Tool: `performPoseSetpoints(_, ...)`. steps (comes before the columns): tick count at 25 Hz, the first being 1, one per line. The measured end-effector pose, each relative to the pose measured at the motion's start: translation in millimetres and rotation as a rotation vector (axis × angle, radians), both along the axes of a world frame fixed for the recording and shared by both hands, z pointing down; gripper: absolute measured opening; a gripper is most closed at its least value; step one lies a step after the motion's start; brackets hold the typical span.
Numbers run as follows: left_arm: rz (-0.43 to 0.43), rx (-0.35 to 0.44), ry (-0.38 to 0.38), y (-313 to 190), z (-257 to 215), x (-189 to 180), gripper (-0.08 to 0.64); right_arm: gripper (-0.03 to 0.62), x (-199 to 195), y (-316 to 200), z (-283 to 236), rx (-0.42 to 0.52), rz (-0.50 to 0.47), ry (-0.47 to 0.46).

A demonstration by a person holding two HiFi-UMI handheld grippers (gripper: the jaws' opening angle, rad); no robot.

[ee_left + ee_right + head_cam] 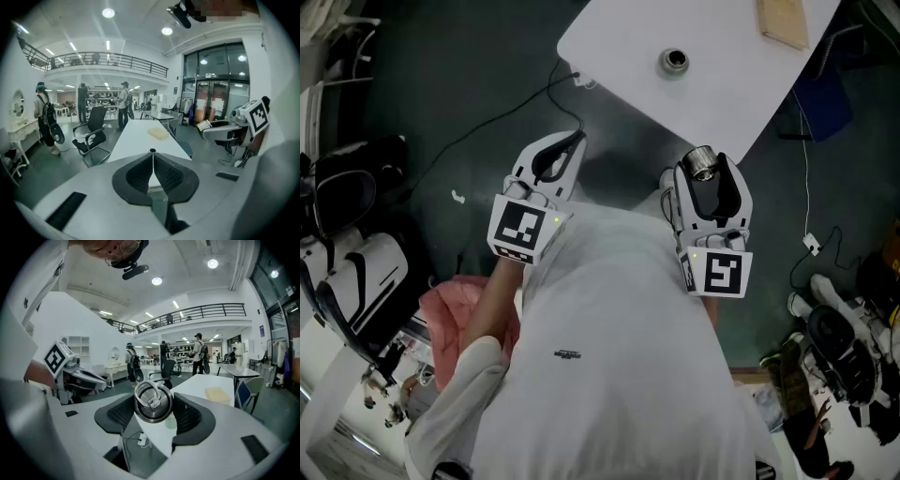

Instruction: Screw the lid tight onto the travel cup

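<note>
Open-plan hall with a railed mezzanine surrounds a long white table (pixel 609 47). Near the table's edge, the person's right gripper (pixel 703 169) pinches the steel lid (pixel 153 401) by its sides between the pads. The left gripper (pixel 152 164), alongside, is pressed together with nothing in it. The travel cup (pixel 675 61) stands lidless on the table, well apart from the lid.

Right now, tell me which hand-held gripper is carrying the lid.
The right hand-held gripper: the metal lid with the ring on top is clamped between its jaws. The left hand-held gripper has its jaws shut together on nothing.
</note>
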State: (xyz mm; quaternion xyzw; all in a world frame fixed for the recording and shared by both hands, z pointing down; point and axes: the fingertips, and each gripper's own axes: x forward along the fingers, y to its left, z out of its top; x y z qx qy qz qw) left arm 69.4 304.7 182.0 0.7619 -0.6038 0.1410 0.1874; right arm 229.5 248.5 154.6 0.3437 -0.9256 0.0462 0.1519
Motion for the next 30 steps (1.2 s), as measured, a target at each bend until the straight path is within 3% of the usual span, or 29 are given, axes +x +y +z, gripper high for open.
performPoseSetpoints(5, 0.066, 0.011, -0.008, 23.7, 2.4, -66.8, 0.008, 0.253, -62.3, 23.5, 20.4, -0.021, 0.106, 0.005)
performPoseSetpoints(10, 0.195, -0.002, 0.062, 33.0, 8.6, -98.1, 0.008, 0.253, -86.9, 63.9, 20.2, -0.033, 0.249, 0.052)
performPoseSetpoints(18, 0.263, 0.035, 0.068, 38.8, -7.0, -51.6, 0.008, 0.253, -31.1, 89.0, 9.2, -0.032, 0.381, -0.047)
performPoseSetpoints(22, 0.279, 0.047, 0.052, 51.8, -19.4, -15.6, 0.008, 0.253, -3.4, 108.8, 1.6, -0.007, 0.363, -0.045)
performPoseSetpoints(30, 0.302, 0.034, 0.007, 69.9, -21.8, 12.8, 0.008, 0.253, 32.4, 124.6, 4.0, 0.003, 0.377, -0.103)
